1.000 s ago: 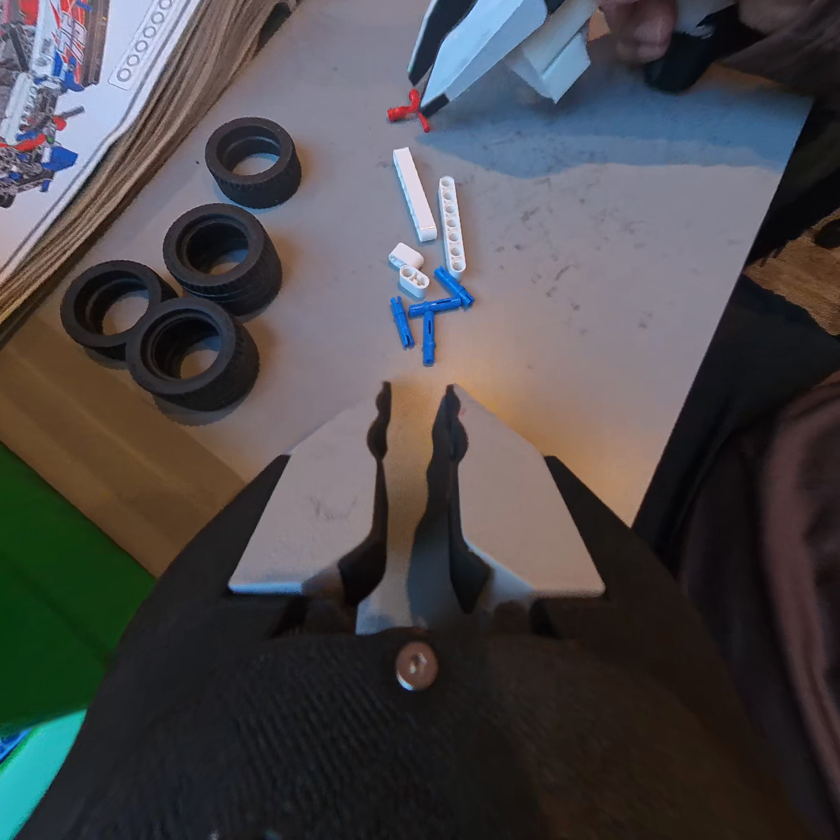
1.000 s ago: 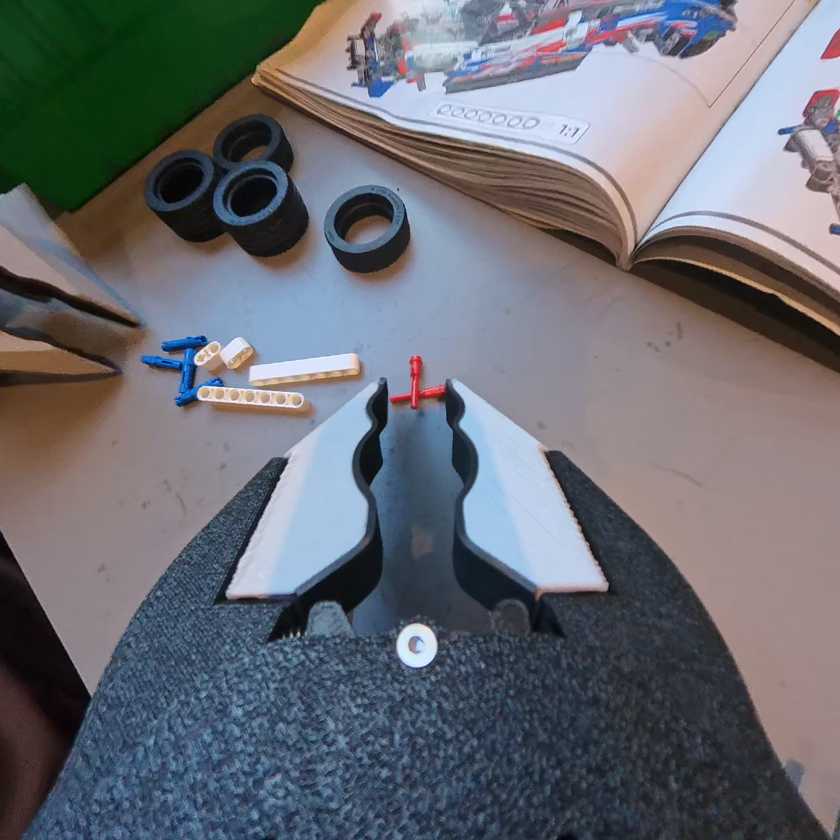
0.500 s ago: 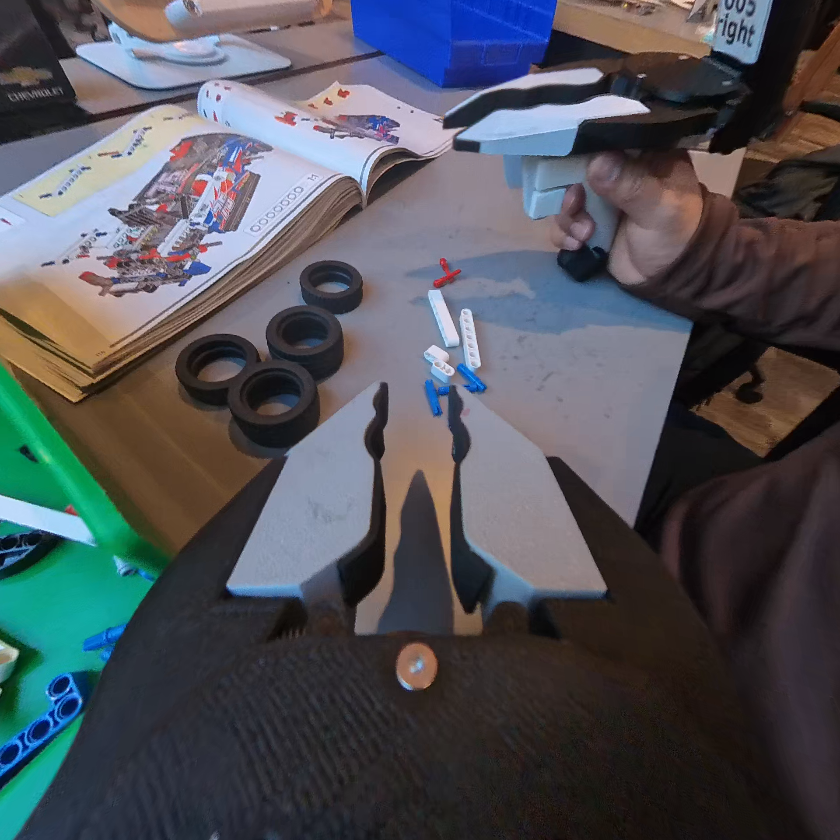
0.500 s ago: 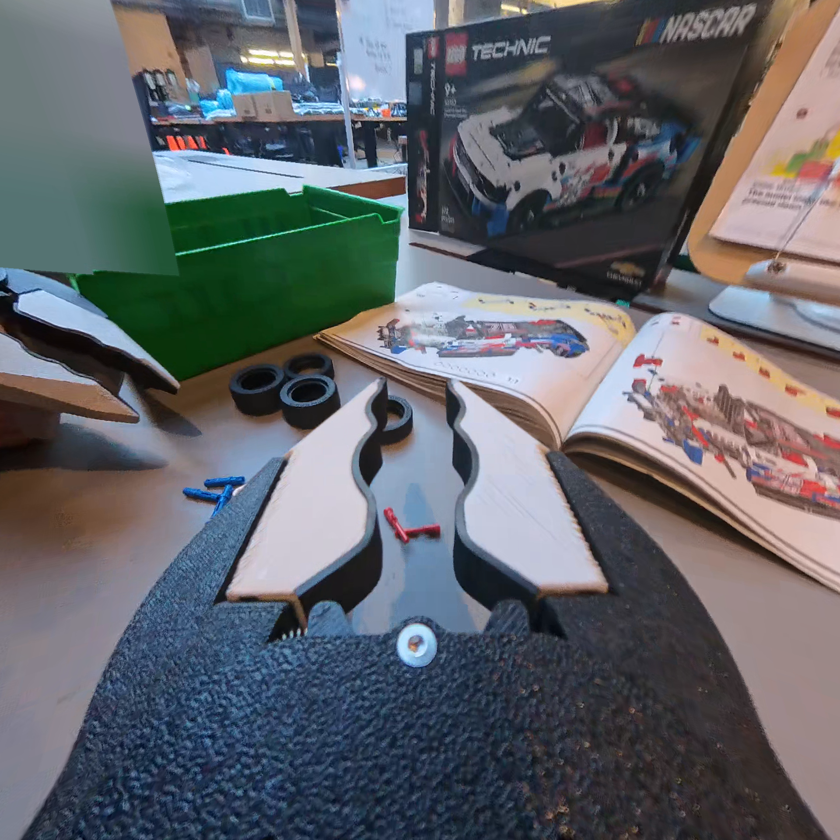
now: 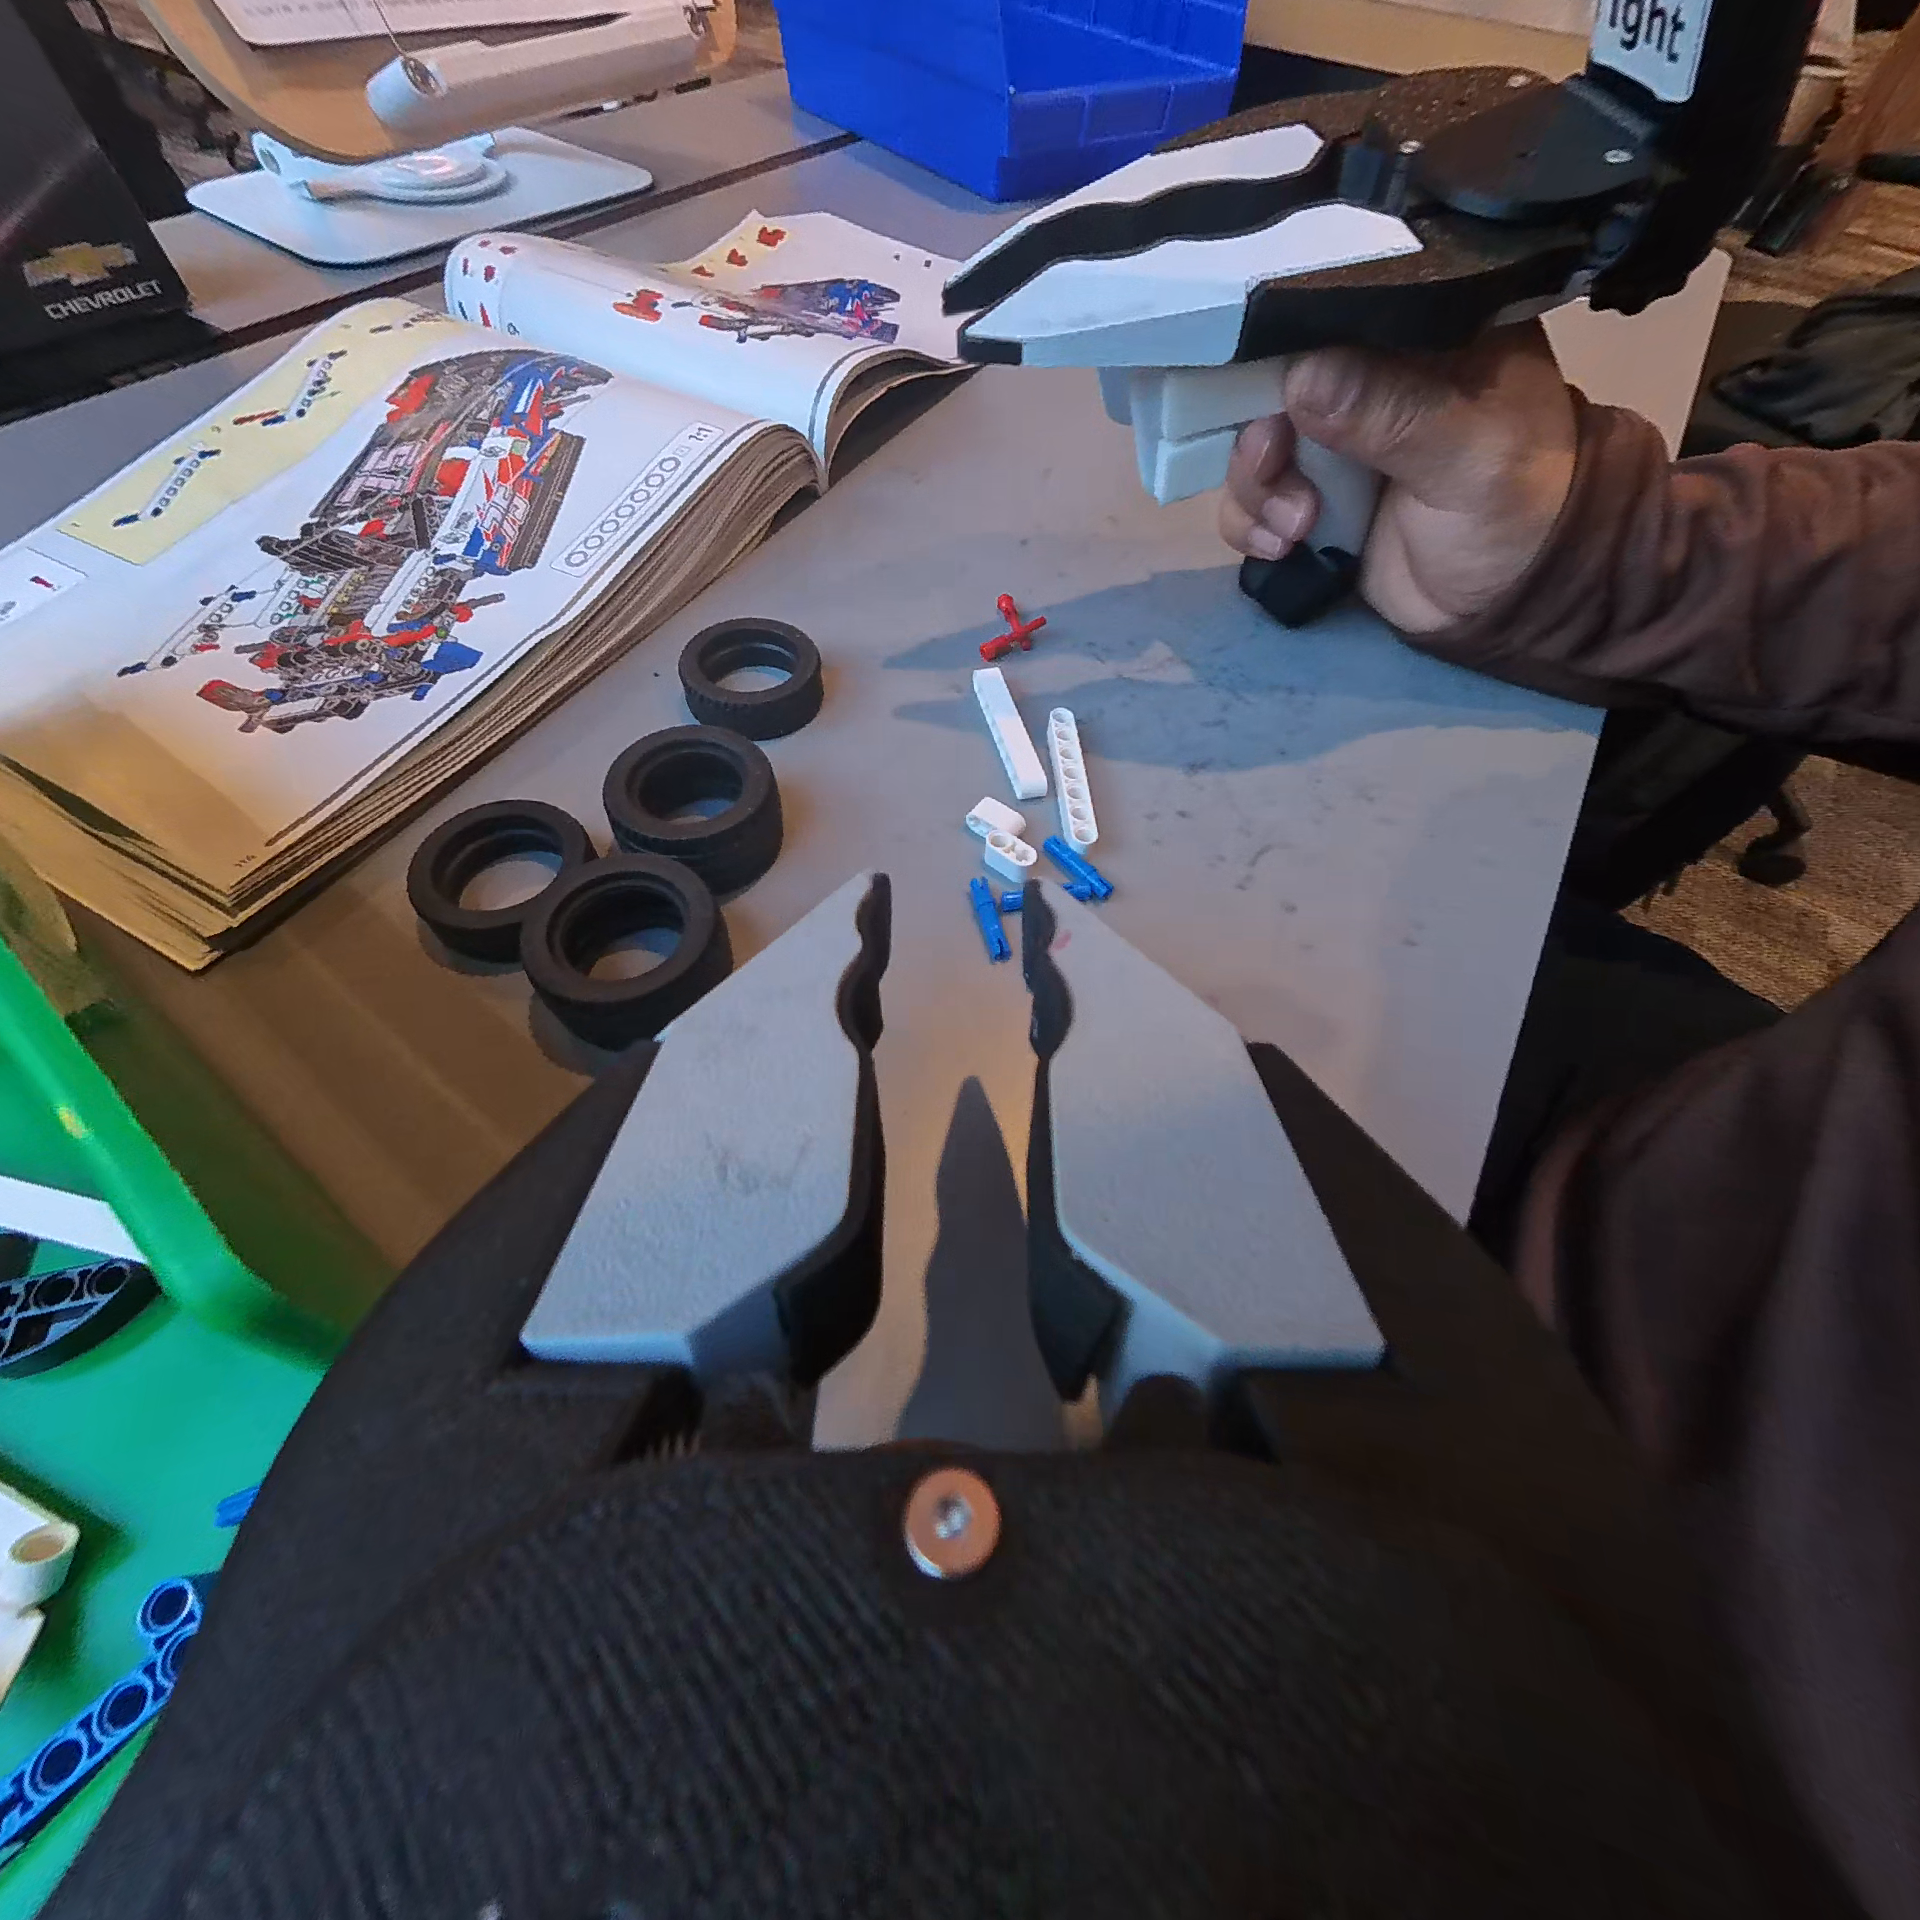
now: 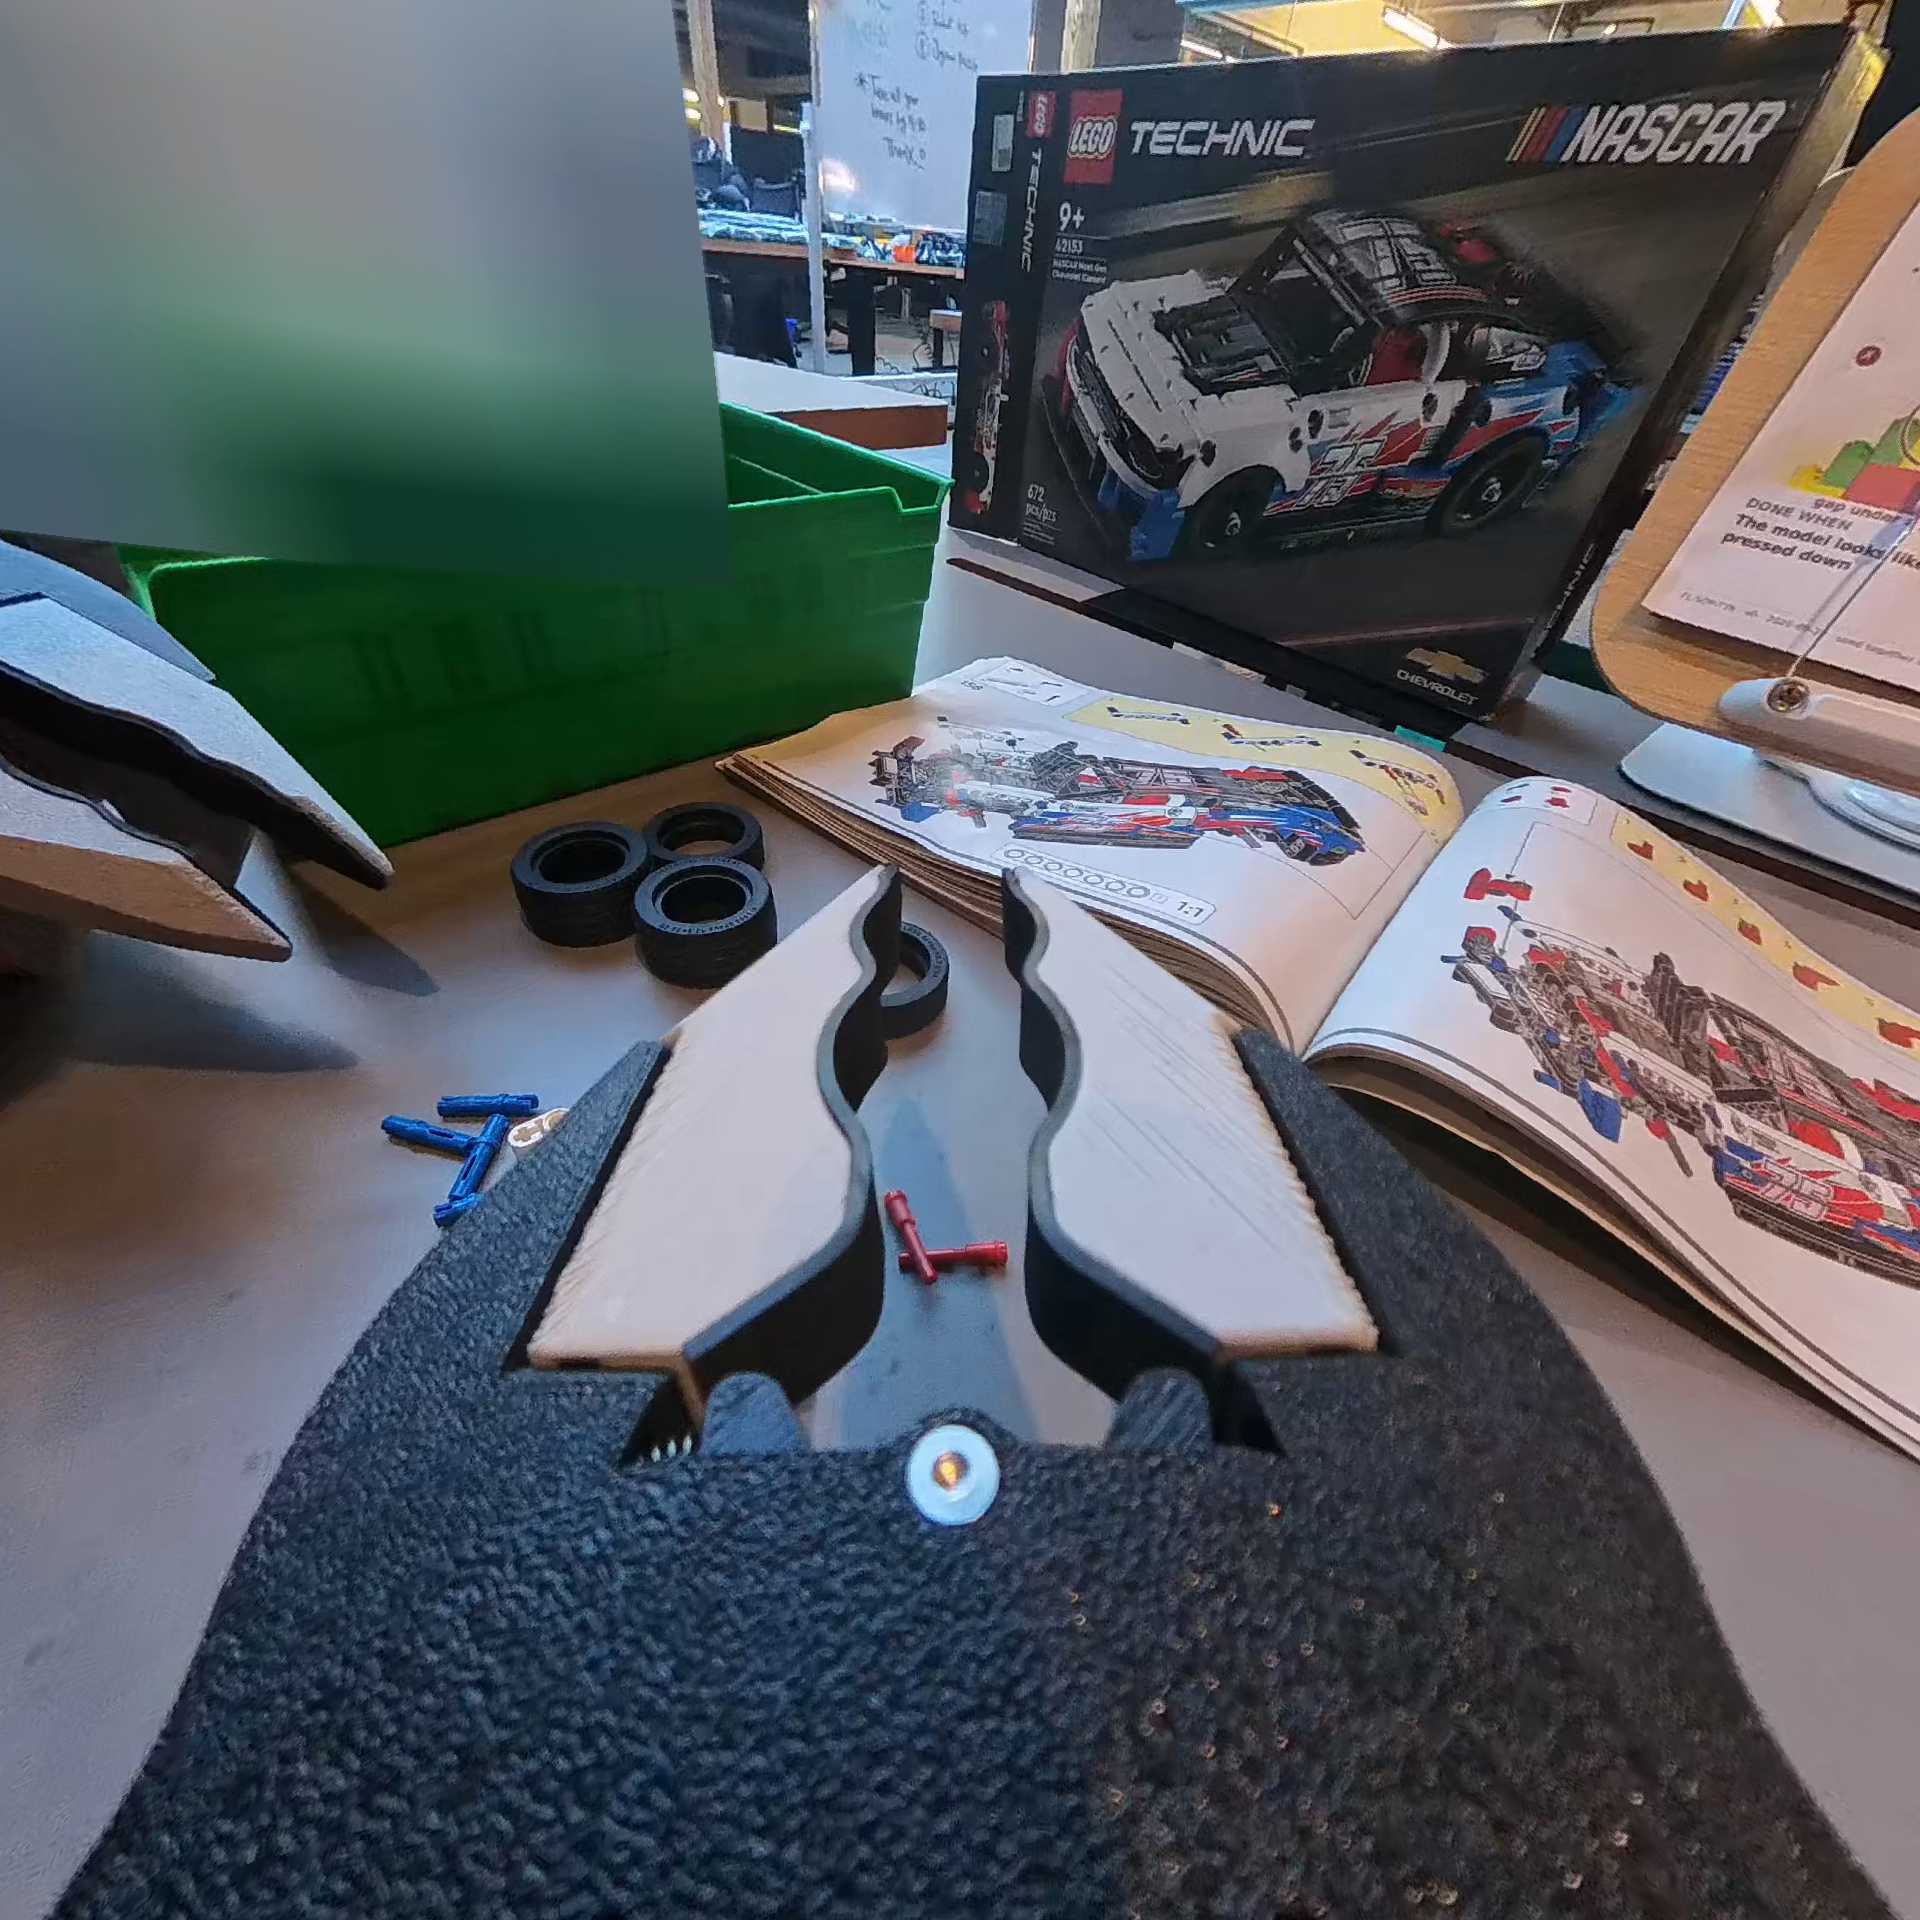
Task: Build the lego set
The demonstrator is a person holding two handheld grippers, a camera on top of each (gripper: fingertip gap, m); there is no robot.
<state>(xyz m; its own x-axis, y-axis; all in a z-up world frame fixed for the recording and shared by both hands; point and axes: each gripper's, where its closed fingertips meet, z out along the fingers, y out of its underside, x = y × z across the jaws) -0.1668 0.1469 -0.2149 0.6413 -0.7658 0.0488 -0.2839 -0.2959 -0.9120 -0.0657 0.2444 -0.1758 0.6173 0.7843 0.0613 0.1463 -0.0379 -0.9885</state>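
Note:
Small Lego parts lie on the grey table (image 5: pixel 1299 831): a red cross-shaped pin piece (image 5: pixel 1010 629), two white beams (image 5: pixel 1010 732), two short white connectors (image 5: pixel 1003 836) and several blue pins (image 5: pixel 987 914). Several black tyres (image 5: pixel 691 795) sit to their left. My left gripper (image 5: pixel 956 894) is open and empty, held above the table just short of the blue pins. My right gripper (image 6: pixel 951 881) is open and empty, held level above the red piece (image 6: pixel 940 1247). In the left wrist view the right gripper (image 5: pixel 966 312) shows at the upper right in a person's hand.
An open instruction book (image 6: pixel 1143 810) lies behind the tyres (image 6: pixel 701 914). A green bin (image 6: pixel 520 665) with loose parts stands at the left, the set's box (image 6: pixel 1351 364) at the back, a sheet on a stand (image 6: pixel 1766 520) to the right. A blue bin (image 5: pixel 997 83) is far back. Left tips to right tips: about 15 centimeters.
Both grippers have lifted and tilted up from looking straight down at the table to a nearly level view. Both stay open and empty. The parts have not moved.

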